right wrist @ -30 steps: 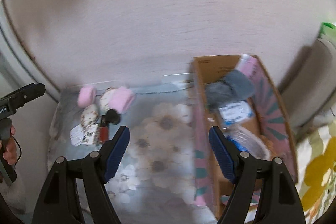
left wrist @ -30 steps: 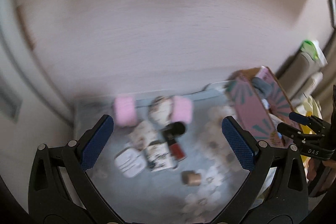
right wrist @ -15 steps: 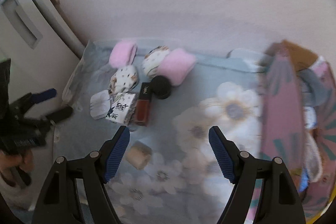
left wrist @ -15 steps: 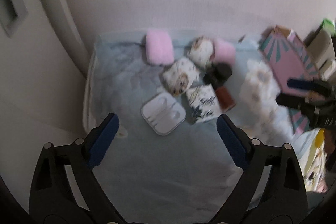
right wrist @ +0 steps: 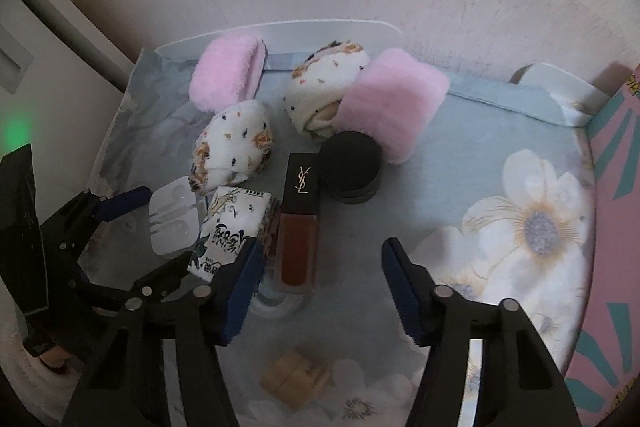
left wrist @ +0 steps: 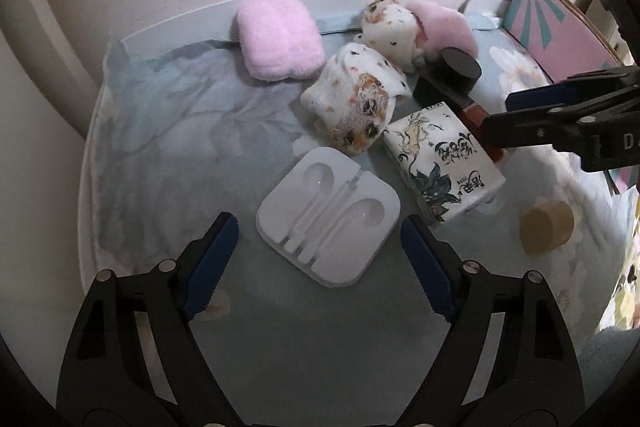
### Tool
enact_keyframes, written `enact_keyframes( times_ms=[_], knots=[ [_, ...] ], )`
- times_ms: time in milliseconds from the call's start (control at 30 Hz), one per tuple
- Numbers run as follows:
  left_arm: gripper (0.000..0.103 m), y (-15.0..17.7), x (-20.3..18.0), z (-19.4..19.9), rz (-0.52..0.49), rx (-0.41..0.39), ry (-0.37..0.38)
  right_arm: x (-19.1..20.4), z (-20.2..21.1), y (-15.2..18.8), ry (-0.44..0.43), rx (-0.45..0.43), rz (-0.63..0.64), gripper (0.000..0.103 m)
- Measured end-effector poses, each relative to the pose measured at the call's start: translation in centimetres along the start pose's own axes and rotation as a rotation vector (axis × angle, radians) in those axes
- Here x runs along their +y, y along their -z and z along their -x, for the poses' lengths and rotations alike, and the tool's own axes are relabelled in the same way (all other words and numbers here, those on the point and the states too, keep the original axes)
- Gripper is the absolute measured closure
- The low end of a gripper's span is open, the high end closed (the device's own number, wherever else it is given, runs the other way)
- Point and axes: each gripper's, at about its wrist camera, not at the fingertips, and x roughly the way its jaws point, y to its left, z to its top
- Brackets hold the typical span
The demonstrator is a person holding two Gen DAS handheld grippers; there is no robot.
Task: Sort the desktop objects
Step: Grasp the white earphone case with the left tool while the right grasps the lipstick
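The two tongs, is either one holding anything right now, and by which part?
Nothing is held. The left tongs stand open around the white plastic earphone tray; the right tongs, just closing, hang over the dark red lip-gloss tube.

the left tool (left wrist: 318,247) points steeply down, its blue pads apart with nothing pressed between them; its jaws have just been closing. the right tool (right wrist: 320,283) also tilts steeply down, pads apart and gripping nothing, its jaws just narrowed too. from the left wrist view the right tool enters at 3 o'clock; from the right wrist view the left tool sits at 8 o'clock
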Motion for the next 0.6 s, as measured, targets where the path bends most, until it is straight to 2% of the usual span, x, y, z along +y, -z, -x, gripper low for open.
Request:
enact_keyframes(
  times_ms=[67, 133, 267, 600],
  knots=[
    [0.023, -0.1, 0.0, -0.1, -0.009, -0.013, 0.001, 0.0, -0.3, -0.1, -0.003, 0.005, -0.003, 0.055],
    [0.033, -0.4, -0.2, -0.1, -0.025, -0.024, -0.001, 0.0, -0.7, -0.1, -0.011, 0.016, -0.009, 0.065],
    [0.034, -0.6, -0.3, -0.1, -0.045, -0.030, -0.003, 0.1, -0.9, 0.0, -0.025, 0.014, -0.010, 0.082],
    [0.041, -0.4, -0.1, 0.4, -0.024, -0.028, -0.005, 0.9, 0.6, 0.5, -0.008, -0.020, 0.024, 0.085]
  ],
)
